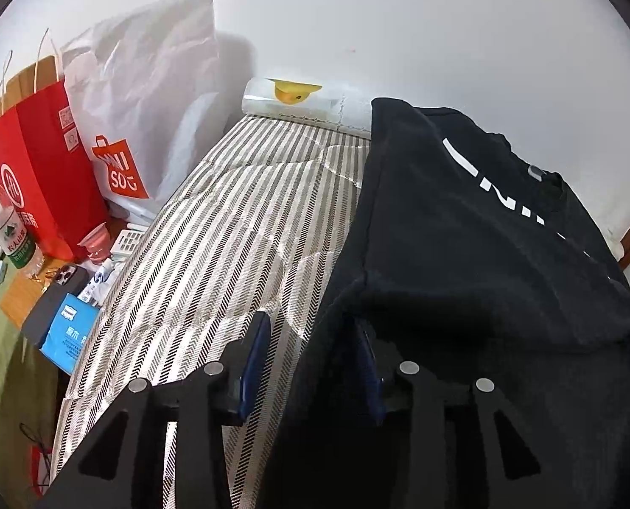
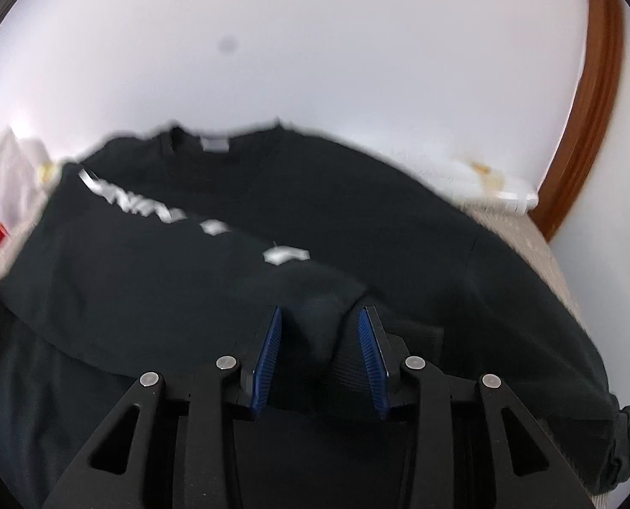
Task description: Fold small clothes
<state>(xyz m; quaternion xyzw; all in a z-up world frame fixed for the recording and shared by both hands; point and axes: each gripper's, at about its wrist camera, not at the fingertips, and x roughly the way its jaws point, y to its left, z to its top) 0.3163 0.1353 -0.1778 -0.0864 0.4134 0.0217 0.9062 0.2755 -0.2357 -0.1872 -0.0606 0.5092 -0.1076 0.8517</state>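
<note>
Black T-shirt point(image 2: 357, 220) lies on the striped mattress point(image 1: 213, 233), one side already folded over the body, white lettering showing along the flap. Left claw point(image 1: 310, 364) stands parted at the shirt's edge, nothing pinched. Right claw point(image 2: 320, 356) stands parted astride a raised ridge of cloth, pads not pressing. Judgement: first fold laid; remaining side and lengthwise folds outstanding.

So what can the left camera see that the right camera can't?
Only the left wrist view shows the red bag, the water bottle, the yellow duck toy and the left gripper. Only the right wrist view shows the brown wooden frame and the right gripper, its blue pads apart around a fold of cloth. Both show the black T-shirt with white print on the striped bed.
</note>
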